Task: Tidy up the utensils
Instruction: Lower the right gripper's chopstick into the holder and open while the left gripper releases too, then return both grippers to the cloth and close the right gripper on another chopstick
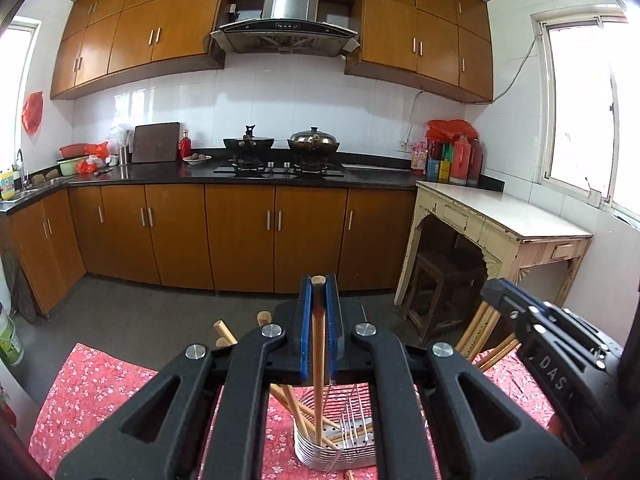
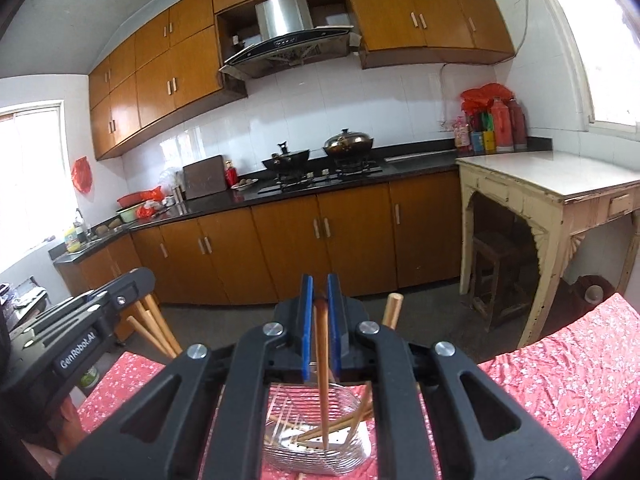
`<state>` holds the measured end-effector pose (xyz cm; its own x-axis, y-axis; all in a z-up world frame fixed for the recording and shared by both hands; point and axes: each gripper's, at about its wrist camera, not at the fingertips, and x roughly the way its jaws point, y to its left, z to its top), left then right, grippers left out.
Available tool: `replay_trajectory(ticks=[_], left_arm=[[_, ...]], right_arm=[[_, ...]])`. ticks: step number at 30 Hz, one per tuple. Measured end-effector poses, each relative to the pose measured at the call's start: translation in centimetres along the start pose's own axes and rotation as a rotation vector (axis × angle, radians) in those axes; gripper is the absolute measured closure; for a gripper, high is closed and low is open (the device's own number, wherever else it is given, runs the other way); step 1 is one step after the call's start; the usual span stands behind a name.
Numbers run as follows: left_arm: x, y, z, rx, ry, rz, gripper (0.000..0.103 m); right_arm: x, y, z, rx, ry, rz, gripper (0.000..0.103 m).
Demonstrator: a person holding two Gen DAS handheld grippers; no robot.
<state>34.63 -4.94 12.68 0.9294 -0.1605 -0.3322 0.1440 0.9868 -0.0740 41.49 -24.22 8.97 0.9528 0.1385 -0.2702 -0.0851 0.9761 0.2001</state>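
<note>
Each blue-padded hand-held gripper, left [image 1: 319, 288] and right [image 2: 320, 286], pinches one round wooden chopstick [image 1: 318, 360] upright in the wire basket [image 1: 336, 448] at 6 o'clock.

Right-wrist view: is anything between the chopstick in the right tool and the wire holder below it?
Nothing visible blocks it. The chopstick in the right tool already reaches down into the wire holder, its tip among other chopsticks leaning inside.
</note>
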Motion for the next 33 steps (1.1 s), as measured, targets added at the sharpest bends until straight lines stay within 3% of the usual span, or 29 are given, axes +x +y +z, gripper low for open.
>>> replay_trajectory(ticks=[3,13,18,25,27,33], left_arm=[[-0.2,0.4,0.2,-0.007,-0.01,0.02,0.096],[-1.9,1.2,0.5,-0.015,-0.014,0.053,0.095],[-3.9,1.2,0.3,-0.004,-0.031,0.072,0.082],[-6.7,1.6,-1.0,0.004,-0.026,0.086,0.082],[-7.5,1.8,-1.5,0.003,-0.024,0.092,0.076],[-10.1,2.6,-3.7,0.016,-0.01,0.121,0.071]], right_arm=[[-0.5,-0.4,0.2,-0.005,-0.018,-0.02,0.079],[-3.1,-2.7,0.4,0.001,-0.044,-0.075,0.078],[-5.5,-2.7,0.1,-0.009,-0.058,-0.089,0.073],[-8.9,-2.4,-1.7,-0.016,-0.046,-0.081,0.065],[-9.8,-2.3,-2.3,-0.019,-0.043,-0.079,0.062],[-12.9,-2.0,-5.1,-0.028,-0.018,-0.076,0.056]])
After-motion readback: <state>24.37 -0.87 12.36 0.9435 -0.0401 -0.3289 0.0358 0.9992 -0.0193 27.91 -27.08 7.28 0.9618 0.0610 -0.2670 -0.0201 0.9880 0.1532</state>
